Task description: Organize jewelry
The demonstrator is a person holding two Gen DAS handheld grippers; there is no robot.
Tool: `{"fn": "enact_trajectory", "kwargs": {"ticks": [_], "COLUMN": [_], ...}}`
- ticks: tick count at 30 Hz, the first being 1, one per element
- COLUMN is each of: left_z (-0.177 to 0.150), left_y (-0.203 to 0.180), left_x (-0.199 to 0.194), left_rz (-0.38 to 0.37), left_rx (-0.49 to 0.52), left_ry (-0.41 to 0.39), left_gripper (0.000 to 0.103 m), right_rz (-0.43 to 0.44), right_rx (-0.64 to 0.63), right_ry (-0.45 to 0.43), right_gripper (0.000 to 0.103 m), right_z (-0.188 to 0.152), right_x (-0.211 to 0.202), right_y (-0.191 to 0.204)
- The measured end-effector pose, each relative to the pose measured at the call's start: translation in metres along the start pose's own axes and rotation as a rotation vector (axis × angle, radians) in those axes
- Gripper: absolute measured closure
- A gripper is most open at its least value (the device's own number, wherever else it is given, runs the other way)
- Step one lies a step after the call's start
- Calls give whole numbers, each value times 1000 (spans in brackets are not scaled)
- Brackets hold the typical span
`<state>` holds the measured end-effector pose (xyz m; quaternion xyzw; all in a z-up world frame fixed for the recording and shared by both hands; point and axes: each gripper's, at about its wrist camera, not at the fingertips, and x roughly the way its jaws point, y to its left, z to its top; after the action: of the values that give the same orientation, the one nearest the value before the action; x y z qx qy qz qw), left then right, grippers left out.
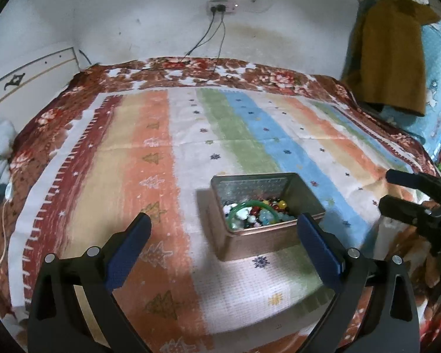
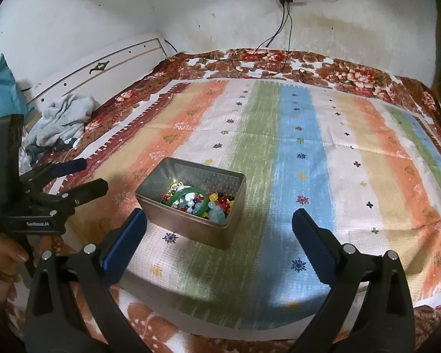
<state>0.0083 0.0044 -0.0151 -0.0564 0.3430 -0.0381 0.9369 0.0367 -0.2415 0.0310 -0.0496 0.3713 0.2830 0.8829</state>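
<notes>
A rectangular metal tin [image 1: 258, 242] stands on the striped cloth and holds a green bangle [image 1: 251, 206] and many coloured beads [image 1: 267, 214]. It also shows in the right wrist view [image 2: 197, 229], with the bangle [image 2: 188, 197] on top of the beads. My left gripper [image 1: 223, 229] is open and empty, just in front of the tin. My right gripper [image 2: 219, 223] is open and empty, near the tin's right front corner. Each gripper shows at the edge of the other's view: the right gripper [image 1: 397, 191], the left gripper [image 2: 91, 176].
A striped cloth [image 2: 308, 161] covers a floral blanket [image 2: 352, 73] on the bed. Crumpled grey clothes [image 2: 61, 117] lie at the left by the headboard. Cables [image 1: 211, 38] hang from a wall socket. A brown garment [image 1: 388, 53] hangs at the right.
</notes>
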Motion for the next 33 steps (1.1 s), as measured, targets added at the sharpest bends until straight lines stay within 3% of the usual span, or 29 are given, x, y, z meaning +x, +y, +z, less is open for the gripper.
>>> {"fn": "enact_trajectory", "kwargs": {"ticks": [14, 21, 33], "left_z": [1, -1, -5], "left_y": [-8, -22, -24], "left_x": [-9, -6, -11], "left_rz": [4, 89, 28], "left_rx": [46, 122, 118], "left_ry": [-56, -45, -71], "left_gripper": [6, 6, 6], "right_rz": [-8, -8, -9], "right_rx": [10, 7, 10], "right_ry": [14, 32, 39], "right_gripper": [5, 5, 5], "right_z": [-4, -5, -7], "right_x": [6, 10, 12], "right_y": [-2, -2, -2]}}
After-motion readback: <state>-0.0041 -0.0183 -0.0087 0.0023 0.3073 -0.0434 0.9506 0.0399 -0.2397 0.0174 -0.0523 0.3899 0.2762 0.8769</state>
